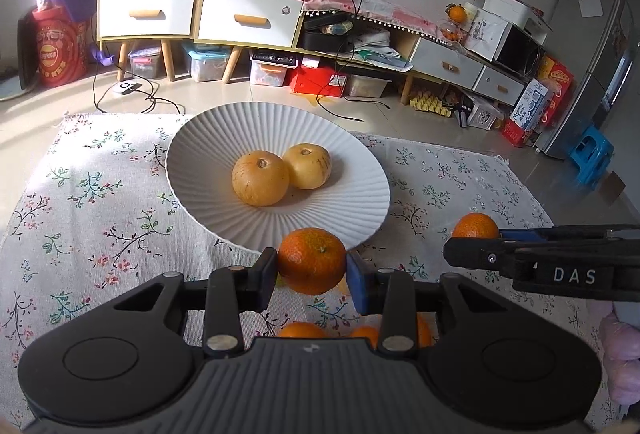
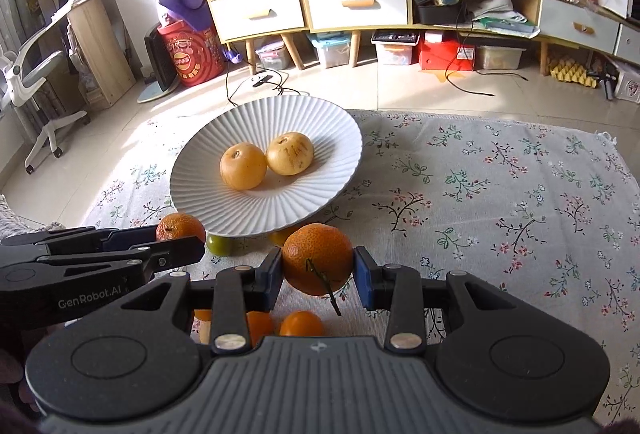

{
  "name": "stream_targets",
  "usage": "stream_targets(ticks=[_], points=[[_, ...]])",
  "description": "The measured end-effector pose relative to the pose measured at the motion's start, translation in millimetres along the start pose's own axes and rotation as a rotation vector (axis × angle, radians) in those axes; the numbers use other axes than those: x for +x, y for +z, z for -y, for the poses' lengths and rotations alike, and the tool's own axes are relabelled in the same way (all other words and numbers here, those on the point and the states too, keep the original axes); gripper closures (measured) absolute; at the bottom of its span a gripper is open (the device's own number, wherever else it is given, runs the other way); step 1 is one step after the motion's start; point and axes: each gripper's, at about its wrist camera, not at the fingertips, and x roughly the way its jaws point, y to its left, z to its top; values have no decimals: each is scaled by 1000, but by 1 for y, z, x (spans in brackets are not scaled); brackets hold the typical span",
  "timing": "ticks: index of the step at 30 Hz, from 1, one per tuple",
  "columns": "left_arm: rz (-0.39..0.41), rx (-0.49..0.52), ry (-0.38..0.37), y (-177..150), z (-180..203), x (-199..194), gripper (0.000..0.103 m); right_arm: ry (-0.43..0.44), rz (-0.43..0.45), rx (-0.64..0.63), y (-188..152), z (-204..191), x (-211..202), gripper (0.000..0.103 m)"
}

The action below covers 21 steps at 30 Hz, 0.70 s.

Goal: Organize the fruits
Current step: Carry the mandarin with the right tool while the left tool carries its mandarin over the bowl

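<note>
Nearest the left wrist camera, a mandarin [image 1: 312,260] is pinched between the pads of the left gripper [image 1: 312,270], gripped across its widest part so that it cannot roll out. It appears to be held clear of the floral cloth [image 1: 80,201], just short of the near rim of the white ribbed plate [image 1: 192,137].

In the right wrist view a second mandarin [image 2: 318,258], with a thin stem trailing from it, is clamped the same way by the right gripper [image 2: 318,268]. The two grippers are held side by side, each showing at the edge of the other's view, which suggests that both fruits are being brought to the plate together.

Beneath the grippers, several loose oranges [image 2: 301,322] lie on the cloth, not yet gathered, and a small green fruit [image 2: 219,244] sits just beside the plate's near edge.

Farther on, two yellow pears [image 1: 260,177] are seen touching at the plate's centre, so room is left around them for the mandarins.
</note>
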Motion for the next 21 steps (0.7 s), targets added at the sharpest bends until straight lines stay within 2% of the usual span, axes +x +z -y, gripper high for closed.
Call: stream_targets(ticks=[6, 12, 21], points=[[39, 20, 31, 6, 5, 15, 78, 0, 40, 19, 8, 9, 10, 69], [54, 92, 26, 12, 11, 27, 78, 75, 43, 46, 20, 14, 21, 69], [13, 160, 21, 16, 4, 47, 78, 118, 26, 61, 36, 10, 46, 69]])
